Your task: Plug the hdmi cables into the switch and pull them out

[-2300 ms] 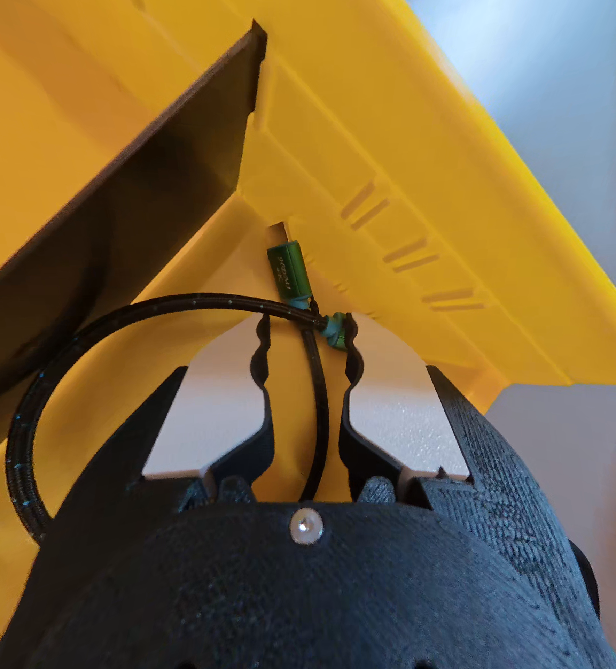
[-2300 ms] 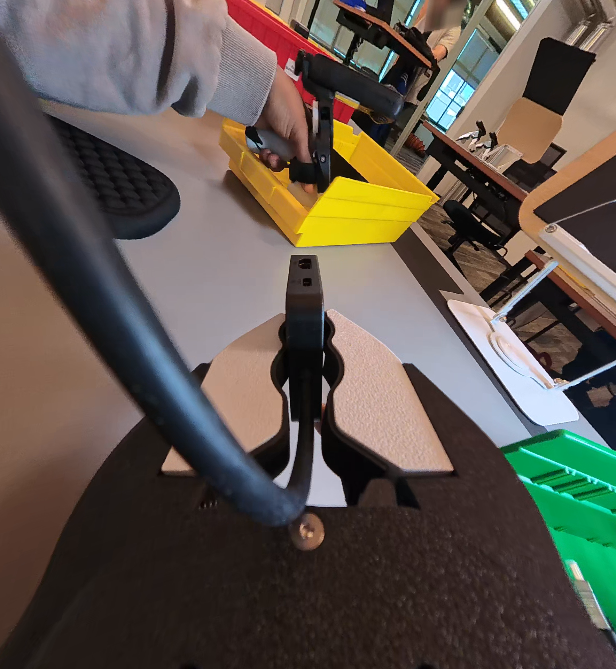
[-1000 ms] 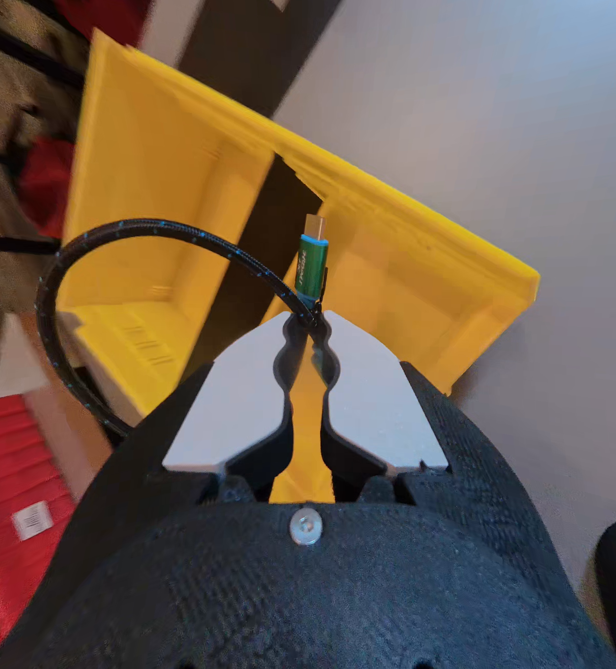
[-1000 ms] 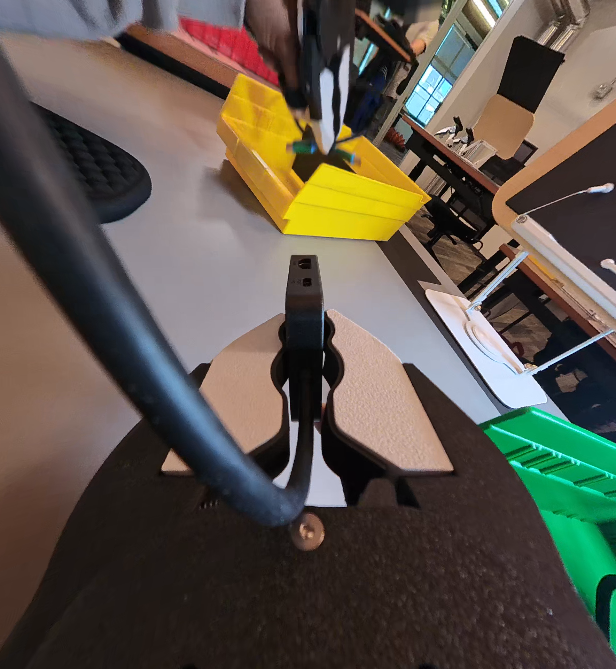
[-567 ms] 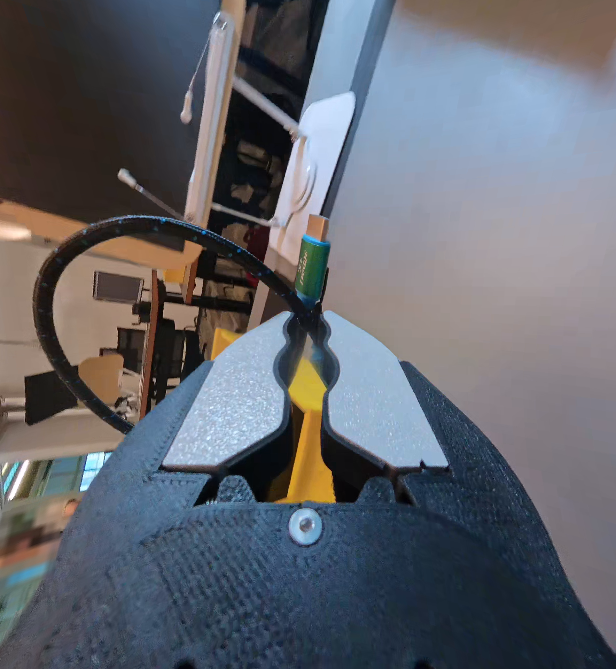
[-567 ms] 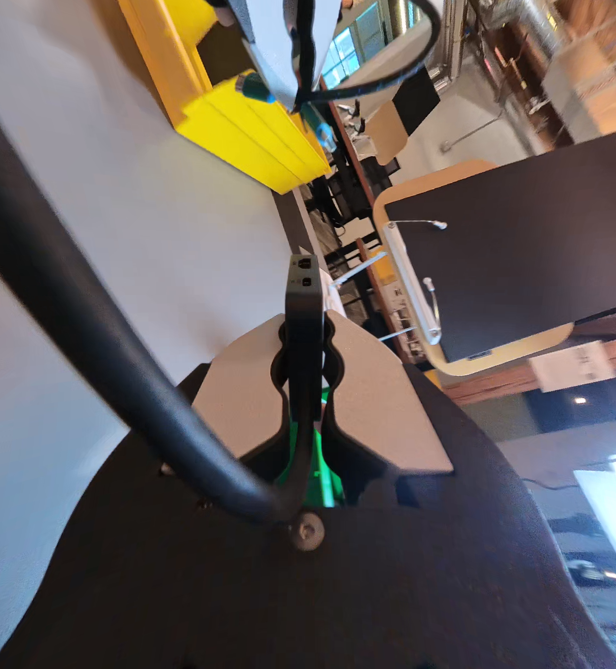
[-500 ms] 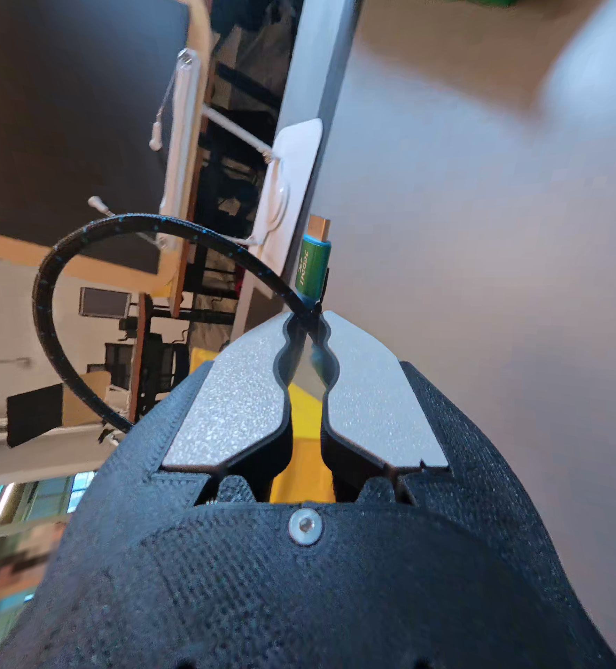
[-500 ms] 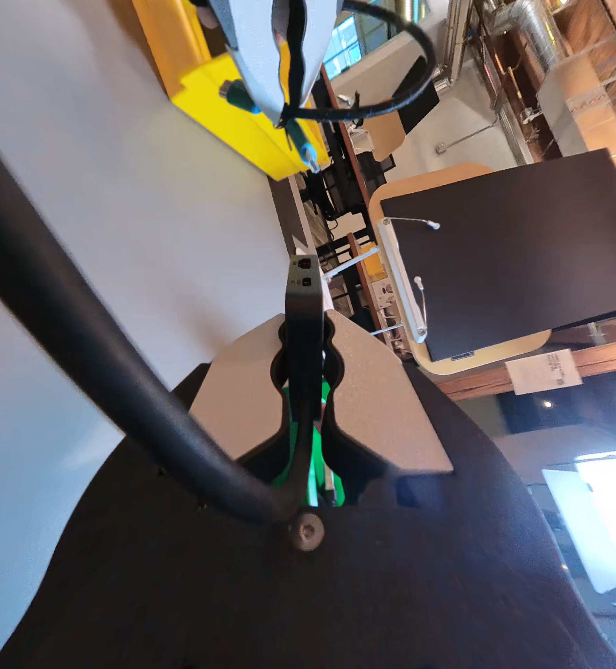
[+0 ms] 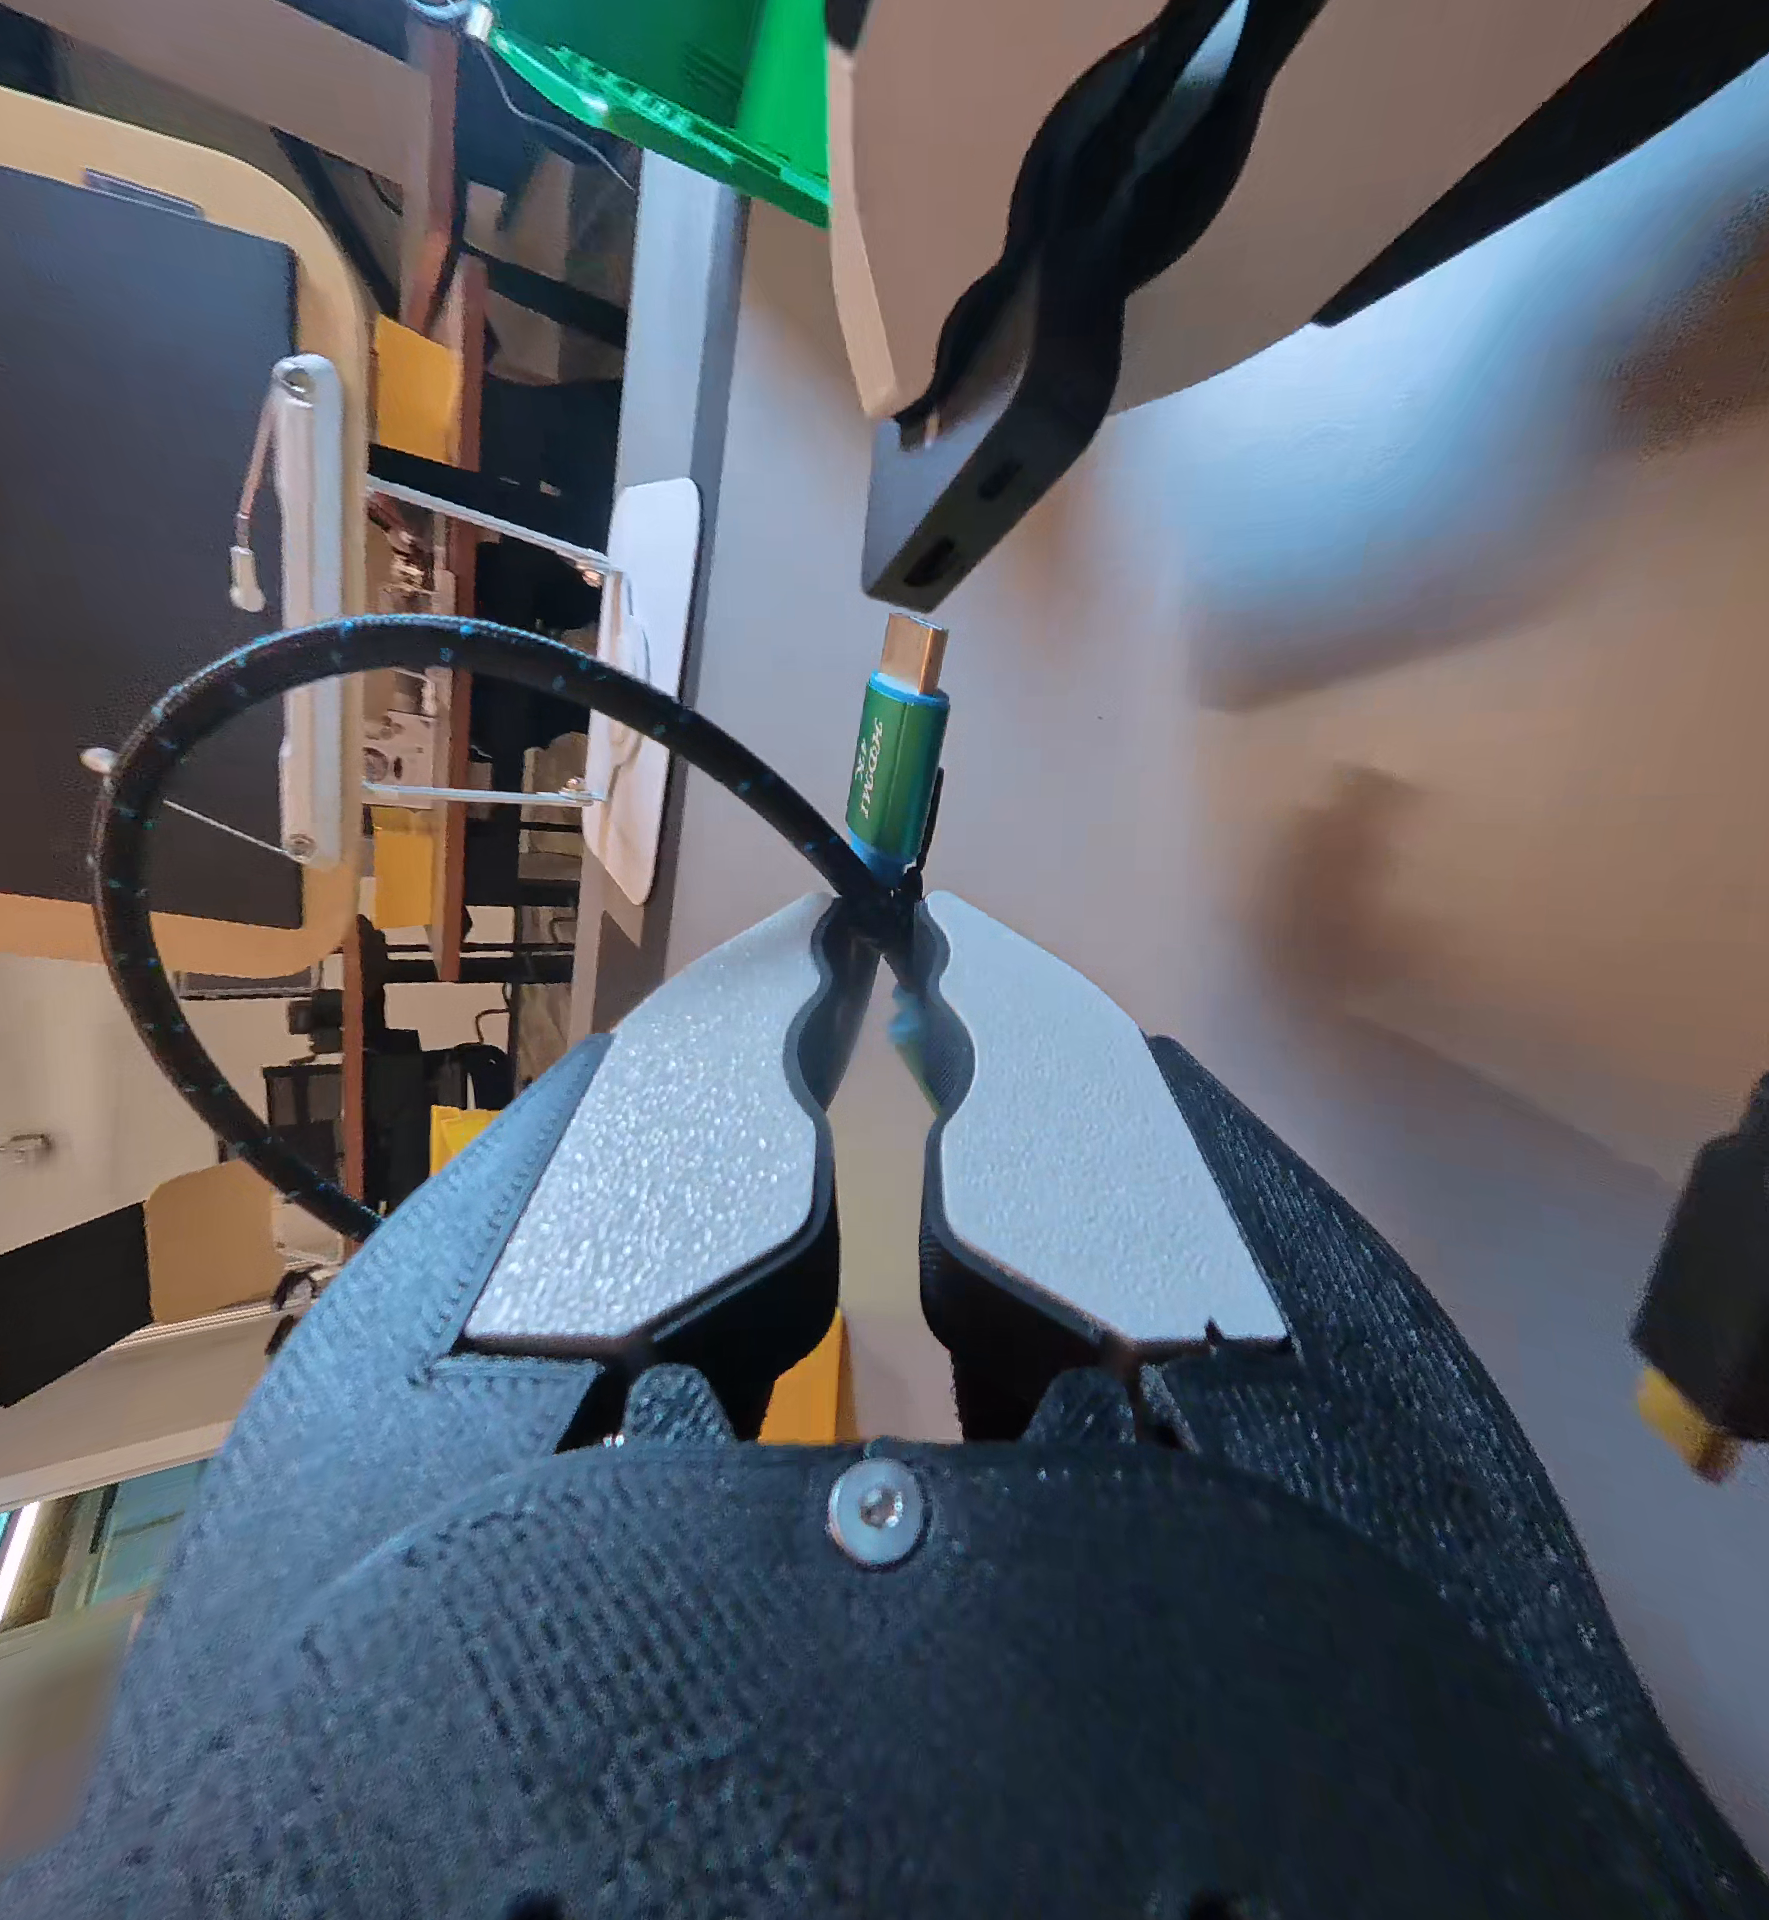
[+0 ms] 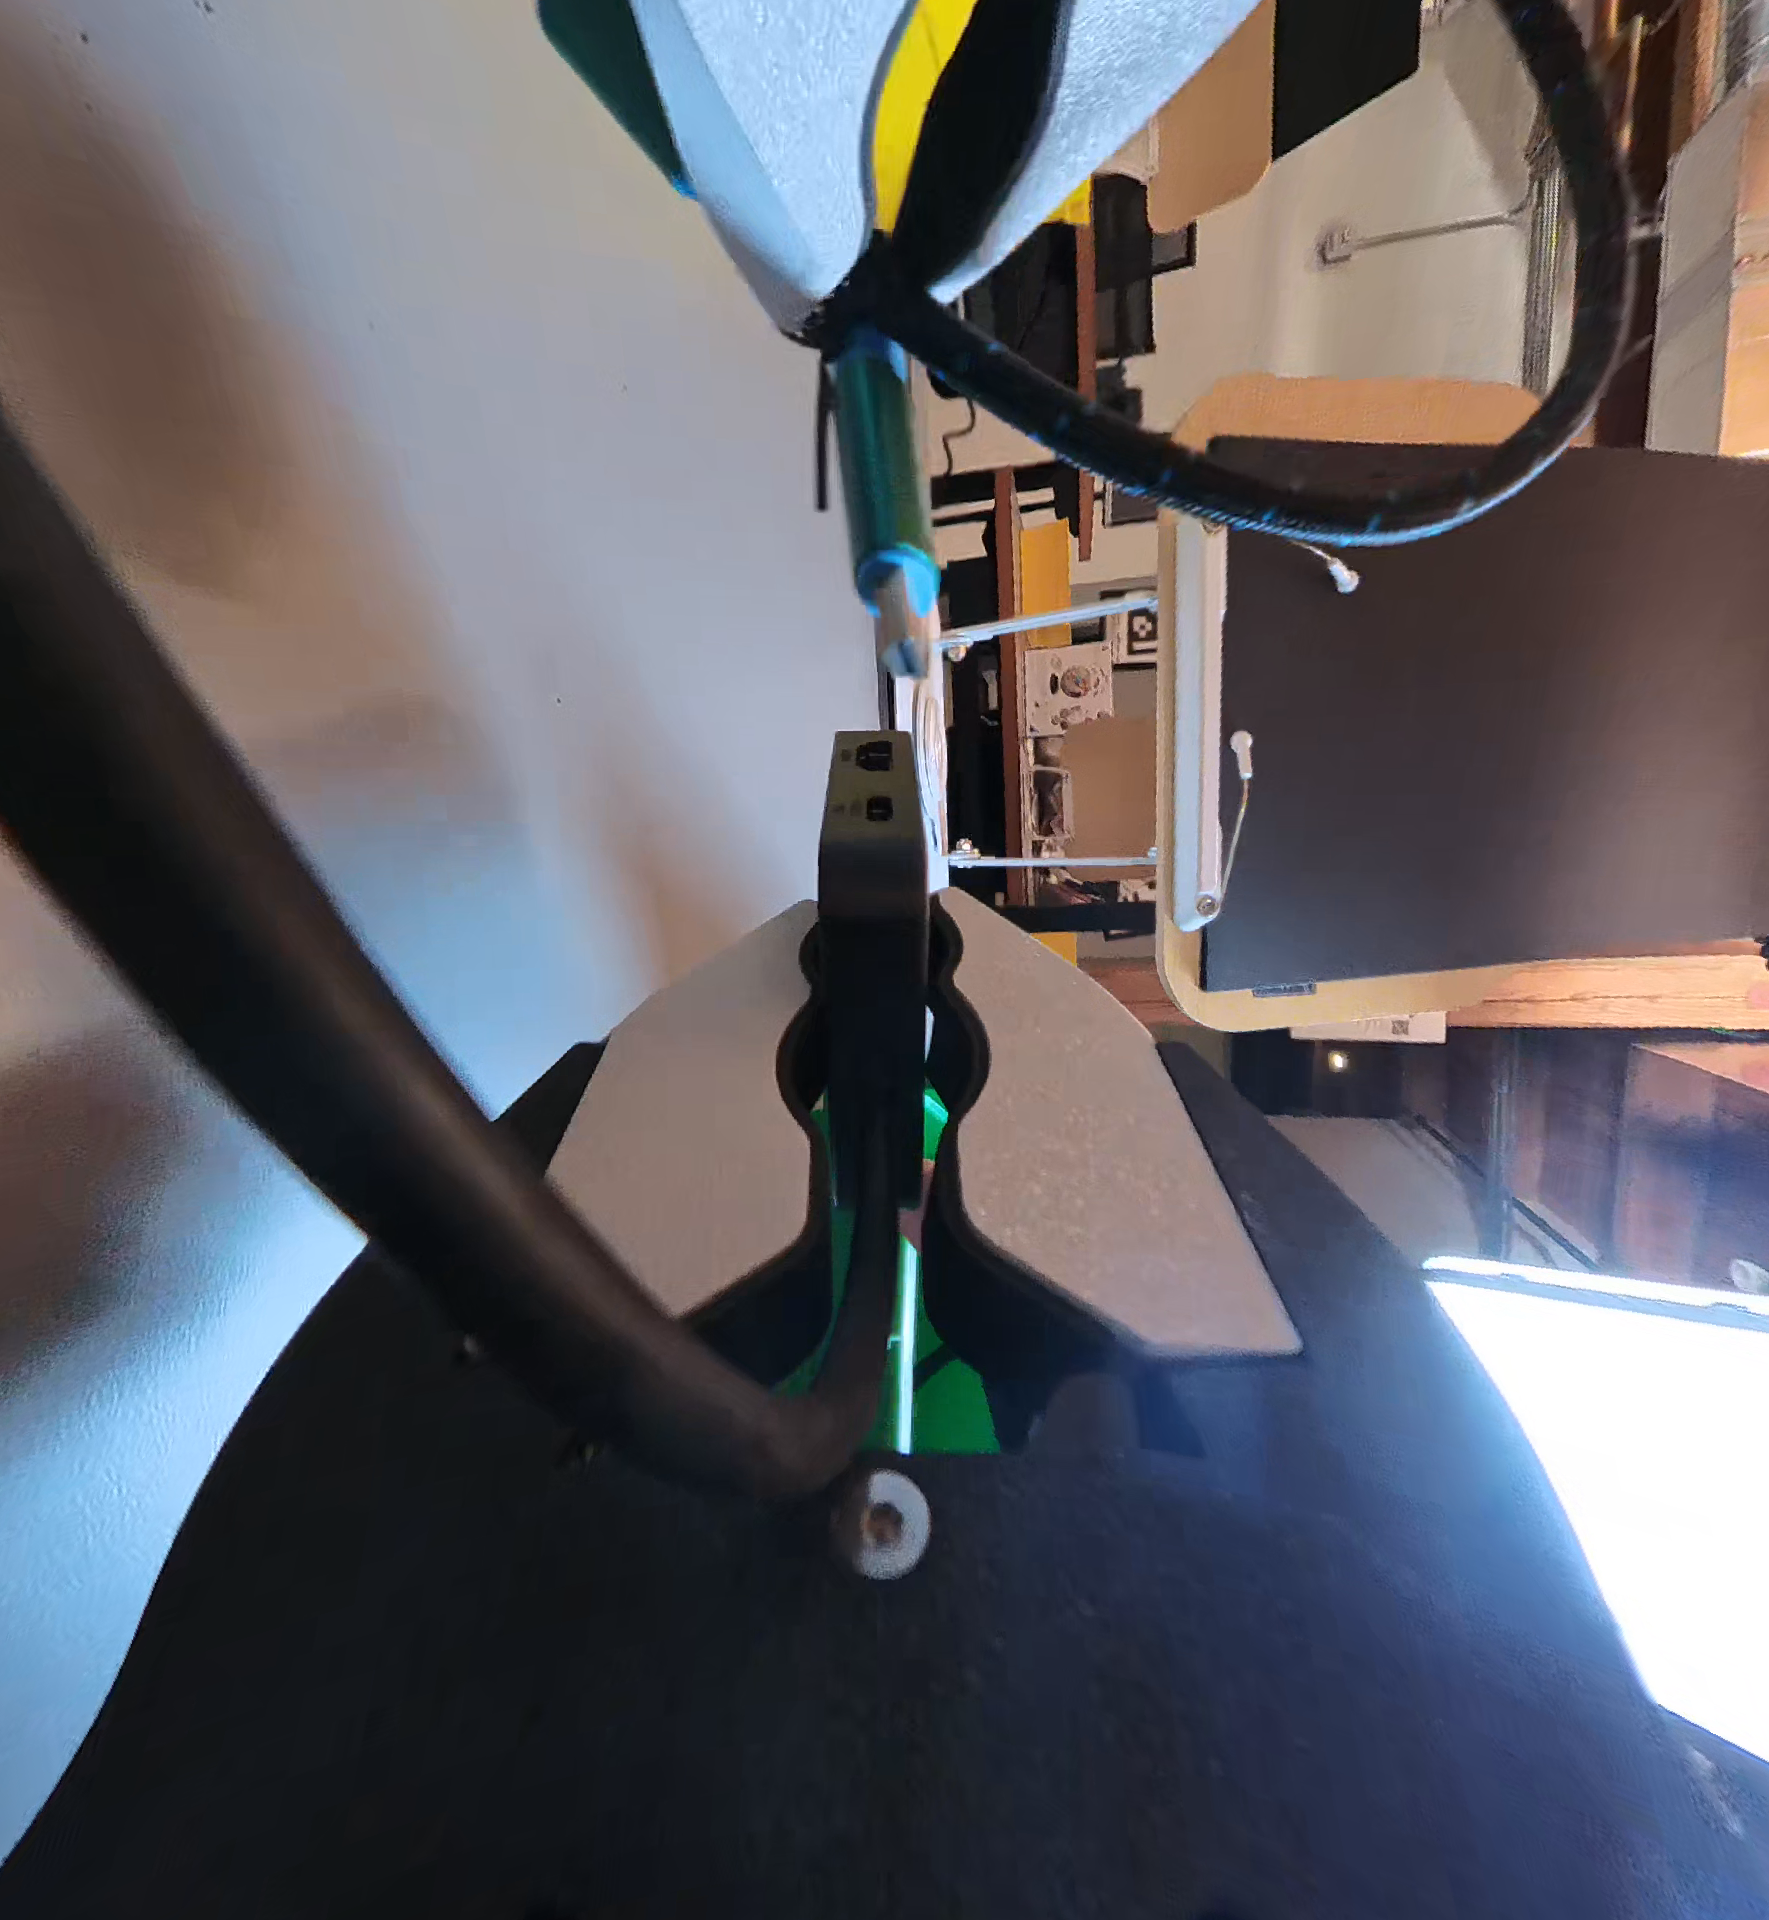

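Observation:
My left gripper (image 9: 878,906) is shut on the braided black cable just behind a green HDMI plug (image 9: 895,777) whose gold tip points up. The black HDMI switch (image 9: 973,499) hangs just beyond the tip, held by my right gripper. A small gap separates plug and port. In the right wrist view my right gripper (image 10: 875,914) is shut on the switch (image 10: 872,831), two ports facing forward. The green plug (image 10: 878,468) comes down from the left gripper (image 10: 864,281), its tip close above the switch. The switch's thick black lead (image 10: 236,914) loops to the left.
A black plug with a gold tip (image 9: 1732,1299) hangs at the right of the left wrist view. The grey table (image 9: 1379,727) lies behind, with a green bin (image 9: 693,83) at its edge. A white pad (image 9: 646,665) and a dark board (image 10: 1482,707) stand beyond. My hands' fingertips stand some 9 cm from each other.
Both grippers have swung together in the air. The plug was far from the switch a second ago over the yellow bin; now its tip is just short of the switch's port.

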Motion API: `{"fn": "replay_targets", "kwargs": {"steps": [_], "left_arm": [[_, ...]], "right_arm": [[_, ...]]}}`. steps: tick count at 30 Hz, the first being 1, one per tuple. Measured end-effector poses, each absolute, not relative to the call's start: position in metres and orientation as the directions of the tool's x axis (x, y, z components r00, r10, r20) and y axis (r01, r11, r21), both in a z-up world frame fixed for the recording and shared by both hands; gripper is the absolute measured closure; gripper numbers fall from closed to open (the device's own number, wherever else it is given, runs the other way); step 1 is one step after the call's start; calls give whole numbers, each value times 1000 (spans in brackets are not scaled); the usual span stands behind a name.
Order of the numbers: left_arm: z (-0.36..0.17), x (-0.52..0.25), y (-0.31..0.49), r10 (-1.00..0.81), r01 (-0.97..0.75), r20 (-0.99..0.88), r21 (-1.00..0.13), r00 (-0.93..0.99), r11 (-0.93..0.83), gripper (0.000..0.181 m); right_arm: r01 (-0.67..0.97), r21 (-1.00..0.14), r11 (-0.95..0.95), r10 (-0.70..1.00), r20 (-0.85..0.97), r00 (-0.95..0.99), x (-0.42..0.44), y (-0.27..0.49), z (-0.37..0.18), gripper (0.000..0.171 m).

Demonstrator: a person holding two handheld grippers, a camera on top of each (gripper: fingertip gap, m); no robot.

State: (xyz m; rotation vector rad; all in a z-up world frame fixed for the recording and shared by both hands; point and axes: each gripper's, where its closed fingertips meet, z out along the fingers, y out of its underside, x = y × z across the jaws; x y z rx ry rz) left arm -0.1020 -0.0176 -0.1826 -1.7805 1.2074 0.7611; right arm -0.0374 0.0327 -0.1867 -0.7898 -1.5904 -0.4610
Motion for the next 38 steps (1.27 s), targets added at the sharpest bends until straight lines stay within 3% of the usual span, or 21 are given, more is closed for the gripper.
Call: {"fn": "replay_targets", "kwargs": {"steps": [8, 14, 22, 23, 32, 35, 38], "left_arm": [[-200, -104, -17, -480, -925, -793, -285, 375, -253, 170], [-209, -105, -17, -513, -891, -730, -336, 452, -305, 170], [-212, -101, -14, -559, -852, -644, -367, 522, -373, 170], [-212, -102, -16, -568, -863, -652, -332, 502, -381, 170], [-228, -112, -31, -689, -836, -482, -402, 540, -374, 169], [-237, -104, -37, -737, -790, -361, -486, 572, -375, 169], [-232, -99, -37, -753, -709, -241, -591, 612, -386, 152]], "right_arm": [[745, -90, 661, 215, 974, -73, -48, 27, -196, 157], [785, -74, 615, 242, 965, -99, -48, 28, -203, 157], [808, -89, 582, 352, 923, -152, -59, 8, -216, 157], [820, -75, 567, 352, 922, -159, -59, 8, -216, 157], [666, -229, 710, 483, 847, -224, -52, 4, -230, 157], [647, -311, 696, 552, 808, -205, -45, 6, -229, 157], [655, -344, 673, 572, 803, -166, -40, 13, -222, 157]]}}
